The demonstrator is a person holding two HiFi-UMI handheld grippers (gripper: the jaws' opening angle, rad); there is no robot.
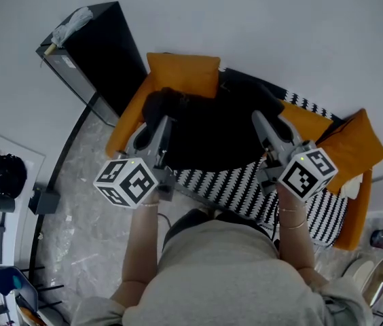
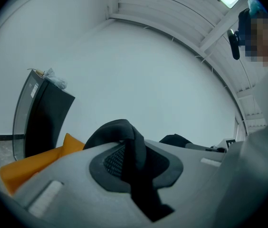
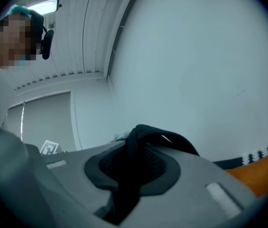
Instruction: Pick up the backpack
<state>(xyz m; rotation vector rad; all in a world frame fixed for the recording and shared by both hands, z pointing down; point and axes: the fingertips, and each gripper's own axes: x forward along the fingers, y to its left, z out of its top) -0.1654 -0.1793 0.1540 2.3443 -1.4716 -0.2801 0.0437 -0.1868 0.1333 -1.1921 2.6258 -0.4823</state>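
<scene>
A black backpack (image 1: 212,124) hangs in front of me above an orange sofa (image 1: 178,73), held up between both grippers. My left gripper (image 1: 159,131) is shut on a black backpack strap (image 2: 134,148) at the bag's left side. My right gripper (image 1: 263,129) is shut on another black strap (image 3: 138,151) at the bag's right side. In each gripper view the strap runs out from between the grey jaws and folds over the top. Both grippers point level toward the white wall.
A black-and-white zigzag throw (image 1: 246,185) covers the sofa seat, with orange cushions (image 1: 351,145) at the right. A black cabinet (image 1: 100,46) stands left of the sofa. Clutter sits on the floor at the bottom corners (image 1: 375,270).
</scene>
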